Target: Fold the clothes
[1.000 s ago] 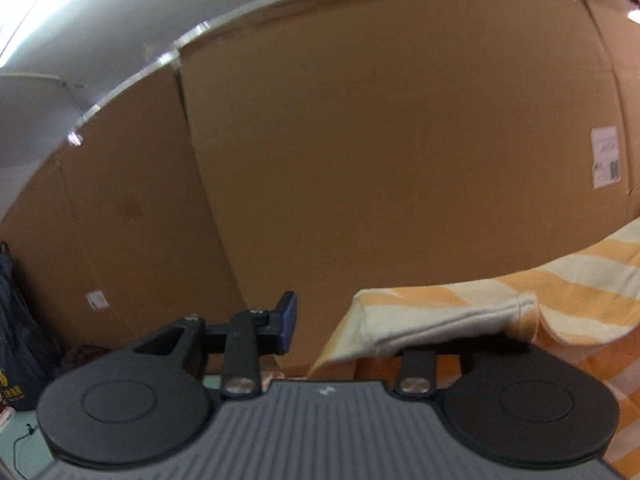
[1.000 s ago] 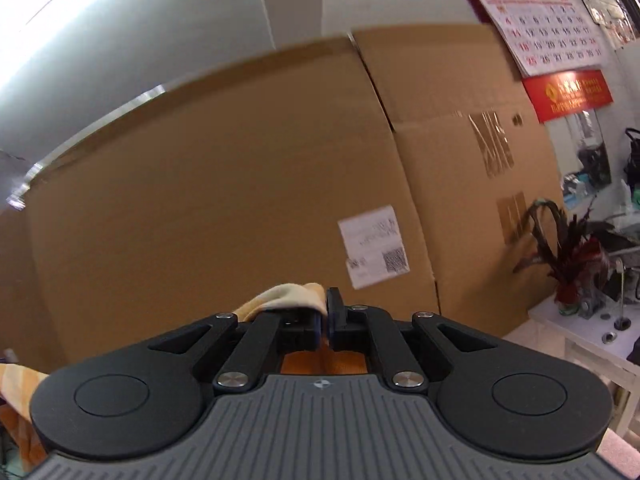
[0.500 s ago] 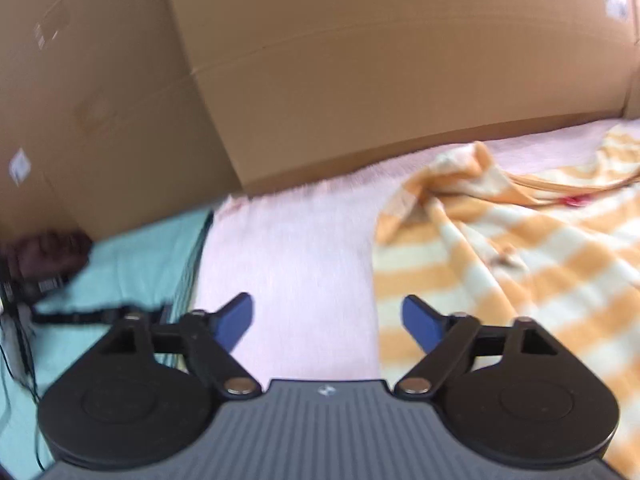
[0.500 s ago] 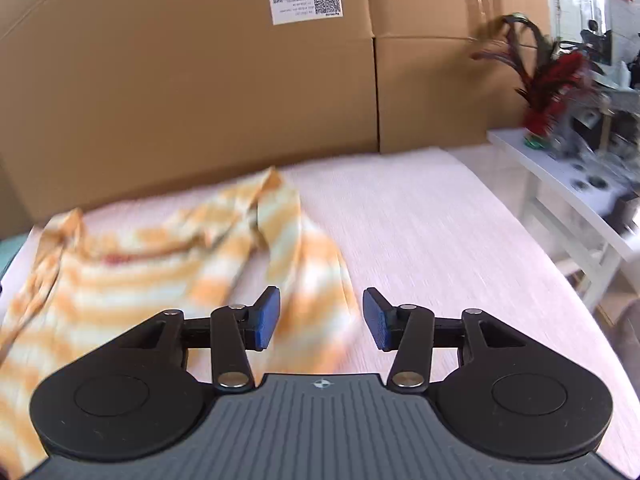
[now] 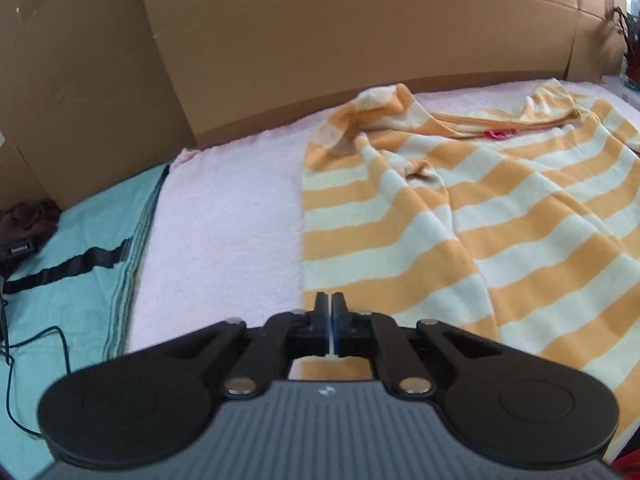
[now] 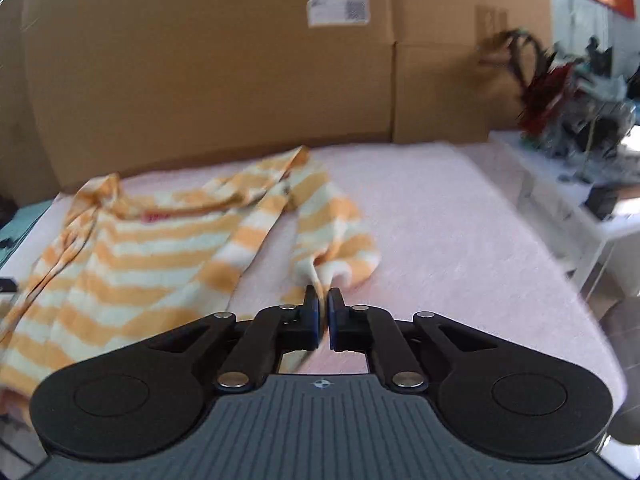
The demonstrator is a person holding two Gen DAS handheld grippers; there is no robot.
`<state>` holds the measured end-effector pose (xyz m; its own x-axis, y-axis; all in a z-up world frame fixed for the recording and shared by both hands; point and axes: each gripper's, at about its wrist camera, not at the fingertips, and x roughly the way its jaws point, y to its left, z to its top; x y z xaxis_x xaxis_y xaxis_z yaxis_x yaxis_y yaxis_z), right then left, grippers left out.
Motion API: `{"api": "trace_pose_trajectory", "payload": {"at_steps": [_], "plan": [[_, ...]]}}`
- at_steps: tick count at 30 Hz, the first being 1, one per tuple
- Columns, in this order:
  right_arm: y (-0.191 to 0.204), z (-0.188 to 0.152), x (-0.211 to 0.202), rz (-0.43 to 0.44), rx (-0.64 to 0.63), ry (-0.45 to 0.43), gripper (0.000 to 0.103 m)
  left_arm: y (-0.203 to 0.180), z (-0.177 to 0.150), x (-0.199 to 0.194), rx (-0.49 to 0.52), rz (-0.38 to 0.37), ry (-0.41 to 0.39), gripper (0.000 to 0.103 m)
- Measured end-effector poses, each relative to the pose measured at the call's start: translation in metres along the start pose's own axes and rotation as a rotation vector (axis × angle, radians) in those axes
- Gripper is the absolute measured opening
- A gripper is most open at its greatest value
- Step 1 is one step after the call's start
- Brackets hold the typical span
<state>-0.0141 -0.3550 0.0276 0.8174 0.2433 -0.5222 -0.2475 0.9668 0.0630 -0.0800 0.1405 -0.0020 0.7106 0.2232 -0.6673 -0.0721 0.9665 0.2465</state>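
Basically mid-grab: orange-and-cream striped knit top (image 5: 460, 216) spread rumpled on the pink towel-covered surface (image 5: 224, 216), left gripper (image 5: 329, 312) clenched on its near hem corner, right gripper (image 6: 322, 300) pinching the sleeve cuff, probably needing a lift and fold inward next.

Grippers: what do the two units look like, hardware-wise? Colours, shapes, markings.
Same build on both. The left gripper and right gripper each have a grey ribbed body with a small white emblem, two black round discs, black linkage arms with silver pivot bolts, and blue-faced pads. No cables or sleeves visible.
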Motion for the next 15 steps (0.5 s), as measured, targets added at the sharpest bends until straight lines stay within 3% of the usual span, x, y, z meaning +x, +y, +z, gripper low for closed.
{"api": "trace_pose_trajectory", "payload": {"at_steps": [1,3,4,5,6,7,8,9,10,11,12,14,15], "plan": [[-0.009,0.014,0.003,-0.064,-0.011,-0.042,0.005,0.007,0.004,0.0,-0.006,0.024,-0.005,0.002],[-0.027,0.042,0.013,-0.194,-0.04,-0.103,0.012,0.021,0.017,0.006,-0.003,0.174,-0.017,0.002],[-0.034,0.051,0.029,-0.273,-0.08,-0.068,0.018,0.032,0.023,0.008,-0.033,0.213,-0.017,0.004],[-0.039,0.056,0.044,-0.377,-0.121,-0.023,0.036,0.041,0.027,0.01,-0.063,0.215,0.0,0.004],[-0.044,0.055,0.055,-0.5,-0.152,0.003,0.044,0.051,0.032,0.011,-0.092,0.217,0.016,0.004],[-0.047,0.054,0.059,-0.602,-0.17,0.001,0.044,0.053,0.031,0.008,-0.101,0.186,0.008,0.009],[-0.046,0.05,0.051,-0.664,-0.162,-0.055,0.044,0.048,0.027,0.004,-0.078,0.165,-0.009,0.016],[-0.045,0.047,0.04,-0.695,-0.139,-0.113,0.049,0.043,0.023,0.001,-0.055,0.145,-0.026,0.042],[-0.042,0.045,0.026,-0.645,-0.087,-0.168,0.052,0.038,0.019,-0.003,-0.031,0.125,-0.043,0.075],[-0.037,0.042,0.014,-0.554,-0.032,-0.213,0.064,0.029,0.013,-0.001,0.001,0.115,-0.056,0.086],[-0.031,0.039,0.005,-0.437,0.005,-0.237,0.072,0.021,0.008,0.0,0.033,0.106,-0.069,0.091],[-0.017,0.032,0.001,-0.17,0.018,-0.219,0.072,0.006,0.006,0.012,0.071,0.09,-0.052,0.088],[-0.006,0.03,0.009,-0.052,-0.01,-0.168,0.07,-0.002,0.005,0.018,0.09,0.082,-0.043,0.081]]}}
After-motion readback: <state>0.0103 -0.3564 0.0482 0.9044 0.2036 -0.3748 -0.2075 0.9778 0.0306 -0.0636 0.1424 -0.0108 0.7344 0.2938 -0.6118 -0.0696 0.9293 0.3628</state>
